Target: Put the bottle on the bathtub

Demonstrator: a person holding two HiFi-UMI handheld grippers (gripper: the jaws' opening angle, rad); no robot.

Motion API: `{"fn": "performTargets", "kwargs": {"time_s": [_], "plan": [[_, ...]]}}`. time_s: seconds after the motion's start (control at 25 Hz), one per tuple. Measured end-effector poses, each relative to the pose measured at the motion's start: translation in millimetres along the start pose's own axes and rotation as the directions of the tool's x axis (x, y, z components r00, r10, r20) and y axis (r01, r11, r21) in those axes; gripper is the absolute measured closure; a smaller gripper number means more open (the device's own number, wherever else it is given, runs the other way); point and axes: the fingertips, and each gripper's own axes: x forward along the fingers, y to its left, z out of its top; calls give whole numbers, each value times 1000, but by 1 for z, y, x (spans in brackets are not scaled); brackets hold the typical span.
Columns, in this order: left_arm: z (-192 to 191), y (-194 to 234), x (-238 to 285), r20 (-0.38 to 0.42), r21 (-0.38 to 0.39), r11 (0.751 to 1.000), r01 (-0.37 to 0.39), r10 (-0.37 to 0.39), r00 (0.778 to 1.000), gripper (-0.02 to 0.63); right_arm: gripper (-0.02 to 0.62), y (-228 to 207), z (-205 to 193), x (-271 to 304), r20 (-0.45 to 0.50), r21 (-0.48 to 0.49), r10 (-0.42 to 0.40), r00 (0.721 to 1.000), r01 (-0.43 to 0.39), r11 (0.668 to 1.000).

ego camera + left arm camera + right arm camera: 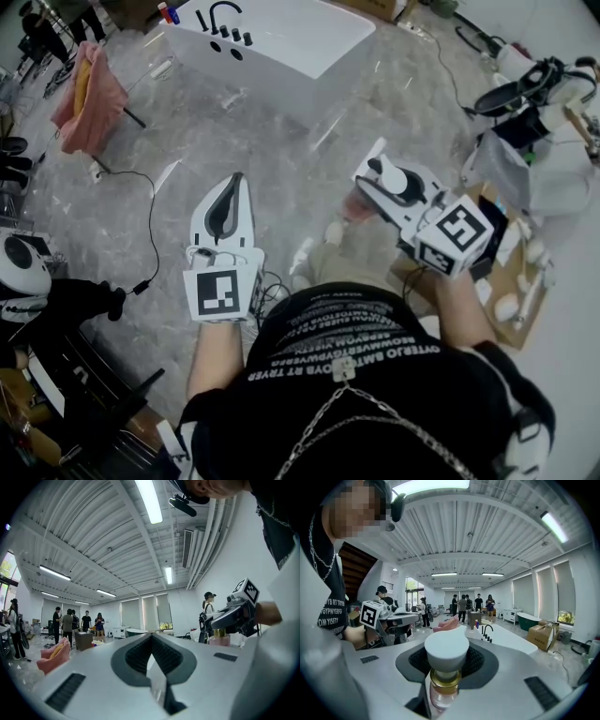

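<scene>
My right gripper is shut on the bottle, a pink bottle with a gold neck and a white cap. The right gripper view shows that cap upright between the dark pads. My left gripper is beside it to the left, level, its jaws together with nothing in them; its tips meet in the left gripper view. The white bathtub with a black faucet stands well ahead across the floor, apart from both grippers. It also shows in the right gripper view.
A pink cloth hangs at the left, with a black cable trailing over the marble floor. Cardboard with small items and bags lie at the right. Several people stand far back. A dark green tub stands by the windows.
</scene>
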Motion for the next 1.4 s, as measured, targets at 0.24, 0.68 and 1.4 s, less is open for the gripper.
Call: {"fn": "performTargets", "kwargs": {"time_s": [0.24,0.68,1.4], "plan": [[-8,15,9,-33,-6,1000,-19,19,999,604,474,-13,6,15,-3,11,1,1000,-1,1000],[-16,22,73,-55,-12,1000,4,-4,998,604,474,-65,7,53,0,24,5,1000,-5,1000],[-16,11,185,-88,32,998,56,-53,995,604,474,-136,24,71,-188,-164,219,957,-250,954]]}}
